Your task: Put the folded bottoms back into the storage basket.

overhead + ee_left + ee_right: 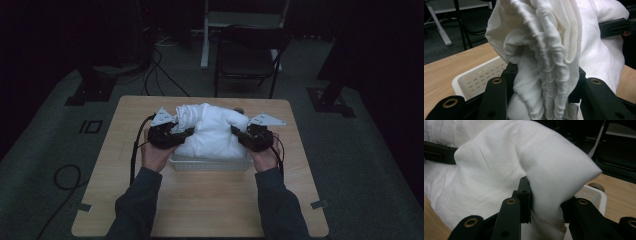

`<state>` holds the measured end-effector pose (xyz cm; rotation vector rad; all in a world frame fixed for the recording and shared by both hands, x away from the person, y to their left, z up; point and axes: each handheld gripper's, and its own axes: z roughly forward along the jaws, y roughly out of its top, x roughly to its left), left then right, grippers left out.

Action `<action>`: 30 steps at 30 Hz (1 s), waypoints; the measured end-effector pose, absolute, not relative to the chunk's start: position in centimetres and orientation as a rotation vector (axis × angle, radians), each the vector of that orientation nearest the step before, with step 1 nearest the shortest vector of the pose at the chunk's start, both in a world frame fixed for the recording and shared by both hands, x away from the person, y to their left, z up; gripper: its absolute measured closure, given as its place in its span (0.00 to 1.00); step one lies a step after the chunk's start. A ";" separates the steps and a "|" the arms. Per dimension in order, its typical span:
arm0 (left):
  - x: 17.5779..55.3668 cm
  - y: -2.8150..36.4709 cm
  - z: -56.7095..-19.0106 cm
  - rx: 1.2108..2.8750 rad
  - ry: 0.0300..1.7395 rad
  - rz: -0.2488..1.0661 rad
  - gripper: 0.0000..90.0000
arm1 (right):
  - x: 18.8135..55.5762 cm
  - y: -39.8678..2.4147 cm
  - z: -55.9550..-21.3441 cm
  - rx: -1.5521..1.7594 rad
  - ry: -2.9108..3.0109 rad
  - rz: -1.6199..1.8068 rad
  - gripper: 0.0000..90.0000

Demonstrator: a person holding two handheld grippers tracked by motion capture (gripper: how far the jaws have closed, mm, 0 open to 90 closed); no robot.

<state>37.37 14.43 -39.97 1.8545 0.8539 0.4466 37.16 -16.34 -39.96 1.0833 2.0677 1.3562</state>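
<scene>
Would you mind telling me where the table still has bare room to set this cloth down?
The table is bare in front of the basket, between the sleeves, and along its left and right edges. The middle is crowded: the cloth bulges over the basket, with the left gripper and right gripper clamped on it.

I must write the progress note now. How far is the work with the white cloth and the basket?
Done: both tongs are shut on the white cloth, the left tongs on a bunched, gathered edge, the right tongs on a smooth fold. In hand: the cloth is held bundled over the white perforated basket. Left: the bundle still bulges high above the rim, so it probably needs lowering in and releasing.
</scene>
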 end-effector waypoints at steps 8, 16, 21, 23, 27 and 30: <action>37.8 14.1 -40.1 1.857 0.866 0.459 0.63 | 37.9 -16.4 -40.2 1.098 2.063 1.351 0.79; 38.2 13.8 -40.2 1.856 0.872 0.463 0.63 | 38.4 -16.5 -40.3 1.110 2.057 1.347 0.79; 38.5 13.8 -40.2 1.853 0.878 0.468 0.63 | 38.8 -16.5 -40.3 1.115 2.056 1.347 0.79; 38.6 13.9 -40.3 1.849 0.884 0.465 0.63 | 38.9 -16.4 -40.2 1.118 2.055 1.346 0.79; 38.8 13.9 -40.3 1.847 0.890 0.462 0.63 | 39.1 -16.4 -40.3 1.120 2.057 1.347 0.79; 39.1 13.8 -40.5 1.846 0.894 0.459 0.63 | 39.2 -16.4 -40.4 1.127 2.058 1.344 0.79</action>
